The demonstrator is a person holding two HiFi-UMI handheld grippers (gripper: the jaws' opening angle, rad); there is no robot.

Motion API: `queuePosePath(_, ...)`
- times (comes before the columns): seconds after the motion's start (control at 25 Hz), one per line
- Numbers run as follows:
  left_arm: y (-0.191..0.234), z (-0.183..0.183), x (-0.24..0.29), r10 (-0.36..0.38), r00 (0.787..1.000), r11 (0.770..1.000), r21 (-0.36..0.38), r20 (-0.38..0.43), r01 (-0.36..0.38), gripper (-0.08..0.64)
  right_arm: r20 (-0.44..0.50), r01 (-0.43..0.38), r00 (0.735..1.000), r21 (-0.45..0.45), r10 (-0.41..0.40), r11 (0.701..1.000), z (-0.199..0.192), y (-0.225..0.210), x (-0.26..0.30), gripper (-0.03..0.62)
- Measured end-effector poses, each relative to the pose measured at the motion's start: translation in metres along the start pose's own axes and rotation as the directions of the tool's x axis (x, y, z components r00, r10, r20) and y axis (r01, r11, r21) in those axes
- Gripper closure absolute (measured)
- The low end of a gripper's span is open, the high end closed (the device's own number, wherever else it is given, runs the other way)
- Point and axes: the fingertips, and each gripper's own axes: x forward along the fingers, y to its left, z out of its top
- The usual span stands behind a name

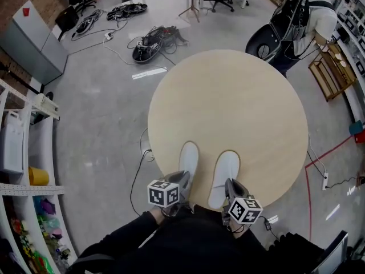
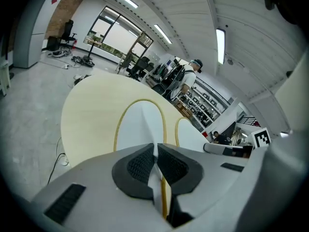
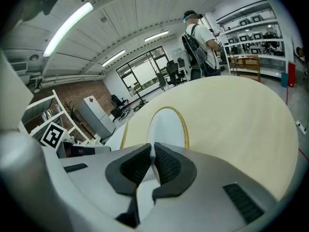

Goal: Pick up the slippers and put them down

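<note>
Slippers (image 1: 224, 167) on table (image 1: 228, 96), heels pinched by left gripper (image 1: 184, 178), right gripper (image 1: 228, 184).

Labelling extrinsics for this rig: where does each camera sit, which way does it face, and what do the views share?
Head view: on the person's head, facing steeply down at the round table; shows dark sleeves, left gripper, right gripper.
Left gripper view: on the left gripper, facing along its jaws across the table; jaws shut on the left slipper.
Right gripper view: on the right gripper, likewise; jaws shut on the right slipper.
Shared: both gripper views catch the table, the other gripper and a standing person.
</note>
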Motion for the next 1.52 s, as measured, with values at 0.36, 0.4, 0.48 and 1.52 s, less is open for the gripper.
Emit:
queuePosePath(0.36,-0.006,0.023,-0.005,0.096,0.995,0.995,-0.027,0.030,-0.095,0.528,-0.026,-0.120,0.992,0.019,0.120,0.993,0.026,0.006,0.028,0.563)
queuePosePath(0.4,-0.008,0.027,-0.004,0.109,0.994,0.994,-0.022,0.031,-0.108,0.528,-0.025,-0.137,0.990,0.023,0.138,0.990,0.029,0.007,0.032,0.563)
queuePosePath(0.48,-0.013,0.034,-0.001,0.129,0.991,0.992,-0.018,0.039,-0.128,0.528,-0.025,-0.164,0.986,0.038,0.165,0.986,0.034,0.005,0.038,0.563)
queuePosePath(1.52,-0.022,0.042,0.073,0.041,0.993,0.995,0.097,-0.115,-0.030,0.528,0.042,-0.042,0.998,0.168,0.036,0.985,0.043,-0.059,0.064,0.563)
